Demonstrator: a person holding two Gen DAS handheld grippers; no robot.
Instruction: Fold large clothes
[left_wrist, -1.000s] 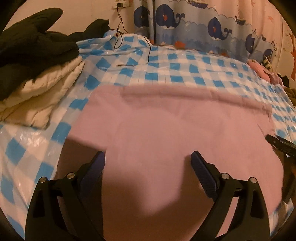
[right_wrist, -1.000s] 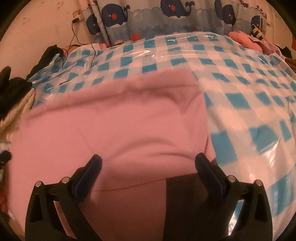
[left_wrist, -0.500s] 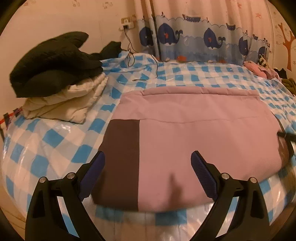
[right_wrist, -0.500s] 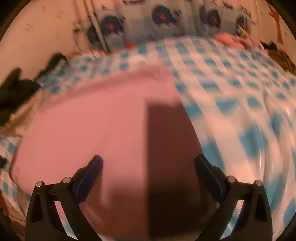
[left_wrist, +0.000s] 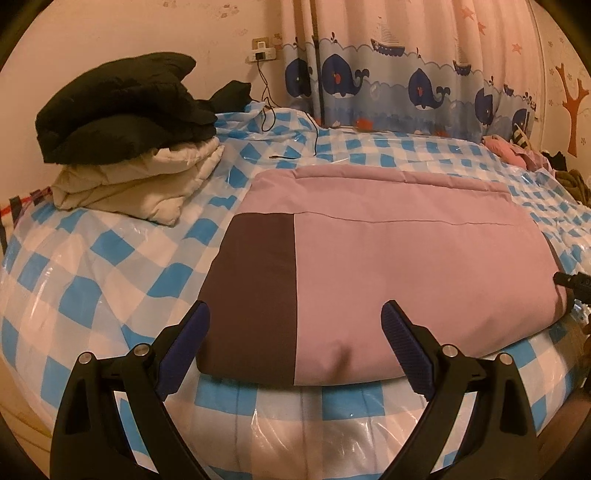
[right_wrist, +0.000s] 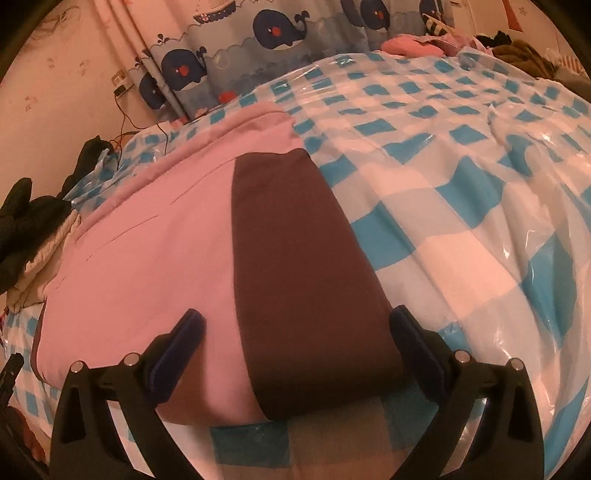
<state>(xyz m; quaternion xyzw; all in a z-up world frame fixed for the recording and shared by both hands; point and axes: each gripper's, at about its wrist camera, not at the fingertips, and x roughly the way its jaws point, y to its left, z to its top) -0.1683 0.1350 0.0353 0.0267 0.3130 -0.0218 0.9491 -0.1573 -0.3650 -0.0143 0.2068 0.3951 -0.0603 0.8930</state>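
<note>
A pink garment (left_wrist: 406, 266) with dark brown end panels lies folded flat on the blue-and-white checked bed (left_wrist: 92, 258). One brown panel (left_wrist: 258, 288) is at its left end in the left wrist view, another (right_wrist: 303, 266) at its right end in the right wrist view. My left gripper (left_wrist: 295, 339) is open and empty, held just off the garment's near edge. My right gripper (right_wrist: 295, 347) is open and empty above the near right corner. The right gripper's tip (left_wrist: 572, 282) shows at the right edge of the left wrist view.
A stack of folded black and cream clothes (left_wrist: 122, 147) sits on the bed's left side. A cable (left_wrist: 273, 118) runs from a wall socket onto the bed. Loose pink and dark clothes (right_wrist: 443, 42) lie at the far right. A whale-print curtain (left_wrist: 406, 85) hangs behind.
Both grippers have pulled back from over the garment toward the bed's near edge. The whole folded garment with its brown panels now shows.
</note>
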